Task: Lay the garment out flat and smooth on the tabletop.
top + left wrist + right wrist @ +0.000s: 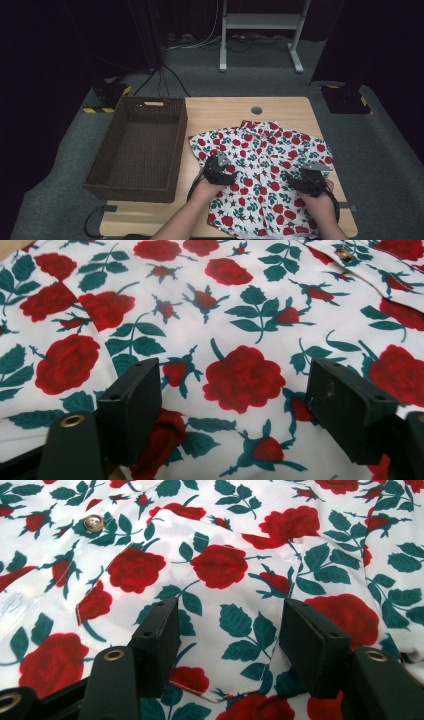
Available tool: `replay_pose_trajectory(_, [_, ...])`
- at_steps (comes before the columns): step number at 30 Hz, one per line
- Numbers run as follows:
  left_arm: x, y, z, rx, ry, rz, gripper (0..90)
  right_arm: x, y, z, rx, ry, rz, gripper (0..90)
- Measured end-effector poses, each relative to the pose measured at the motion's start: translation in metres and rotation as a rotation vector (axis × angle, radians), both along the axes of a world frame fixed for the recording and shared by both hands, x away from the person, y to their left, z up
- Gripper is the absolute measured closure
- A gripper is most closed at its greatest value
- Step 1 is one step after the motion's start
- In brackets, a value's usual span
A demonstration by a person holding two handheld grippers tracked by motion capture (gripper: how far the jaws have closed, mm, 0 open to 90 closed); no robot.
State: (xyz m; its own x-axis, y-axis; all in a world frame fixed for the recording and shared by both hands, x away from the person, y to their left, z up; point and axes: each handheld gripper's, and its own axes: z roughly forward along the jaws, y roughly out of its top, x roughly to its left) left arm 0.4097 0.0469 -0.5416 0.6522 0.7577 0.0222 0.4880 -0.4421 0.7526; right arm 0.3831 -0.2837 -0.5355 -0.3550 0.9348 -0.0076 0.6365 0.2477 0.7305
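- Left gripper point(218, 170) sits over the near-left part of the shirt point(260, 155), held in the person's left hand point(206, 189). In the left gripper view its jaws stand well apart, with flat printed cloth between them and nothing gripped.
- Right gripper point(306, 180) sits over the near-right part of the shirt, held in the right hand point(320, 202). In the right gripper view its jaws stand moderately apart above the chest pocket point(235, 595); no cloth is pinched.
- Shirt, white with red roses and green leaves, lies spread flat on the wooden table point(220, 112), right of centre, collar at the far side.
- Brown wicker basket point(137, 147) stands on the left side of the table, just beside the shirt's left sleeve.
- One button point(93, 523) shows on the placket.
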Motion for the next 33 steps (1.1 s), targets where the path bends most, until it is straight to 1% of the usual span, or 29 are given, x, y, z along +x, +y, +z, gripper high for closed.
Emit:
replay_pose_trajectory(4, [-0.006,0.001,0.0,0.006,-0.007,-0.016,24.0,-0.008,-0.001,0.0,-0.003,0.004,0.009,41.2])
replay_pose_trajectory(6, [-0.012,0.001,0.0,0.008,-0.009,-0.024,24.0,-0.014,-0.001,0.0,-0.002,0.007,0.012,41.2])
replay_pose_trajectory(9, [-0.023,0.001,0.0,0.01,-0.01,-0.051,24.0,-0.023,-0.002,0.001,-0.005,0.01,0.022,41.2])
replay_pose_trajectory(13, [-0.037,0.004,0.0,0.01,-0.007,-0.091,24.0,-0.036,-0.002,0.002,-0.012,0.027,0.038,41.2])
replay_pose_trajectory(16, [-0.046,0.007,-0.001,0.009,-0.003,-0.111,24.1,-0.046,-0.001,0.003,-0.017,0.04,0.049,41.2])
replay_pose_trajectory(20, [-0.054,0.009,-0.001,0.007,-0.001,-0.13,24.0,-0.055,0.001,0.005,-0.031,0.055,0.064,41.0])
replay_pose_trajectory(22, [-0.055,0.01,-0.001,0.005,0.001,-0.134,23.9,-0.057,0.002,0.006,-0.039,0.061,0.063,40.4])
replay_pose_trajectory(24, [-0.056,0.011,-0.001,0.005,0.003,-0.134,23.5,-0.056,0.005,0.008,-0.049,0.044,0.069,40.1])
replay_pose_trajectory(25, [-0.057,0.011,-0.001,0.004,0.001,-0.138,22.4,-0.054,0.006,0.009,-0.044,0.037,0.068,40.1])
replay_pose_trajectory(26, [-0.058,0.011,0.0,0.0,-0.008,-0.153,21.4,-0.052,0.007,0.01,-0.037,0.034,0.068,40.1])
replay_pose_trajectory(27, [-0.059,0.012,0.0,-0.008,-0.024,-0.163,20.6,-0.049,0.008,0.01,-0.033,0.033,0.068,40.1])
replay_pose_trajectory(28, [-0.06,0.013,0.001,-0.02,-0.03,-0.162,19.0,-0.046,0.009,0.01,-0.032,0.028,0.072,40.1])
replay_pose_trajectory(30, [-0.059,0.016,0.002,-0.051,-0.025,-0.158,17.5,-0.04,0.011,0.008,-0.026,0.033,0.064,39.8])
replay_pose_trajectory(33, [-0.058,0.023,0.007,-0.083,-0.035,-0.14,17.5,-0.037,0.012,0.004,-0.012,0.039,0.066,39.7])
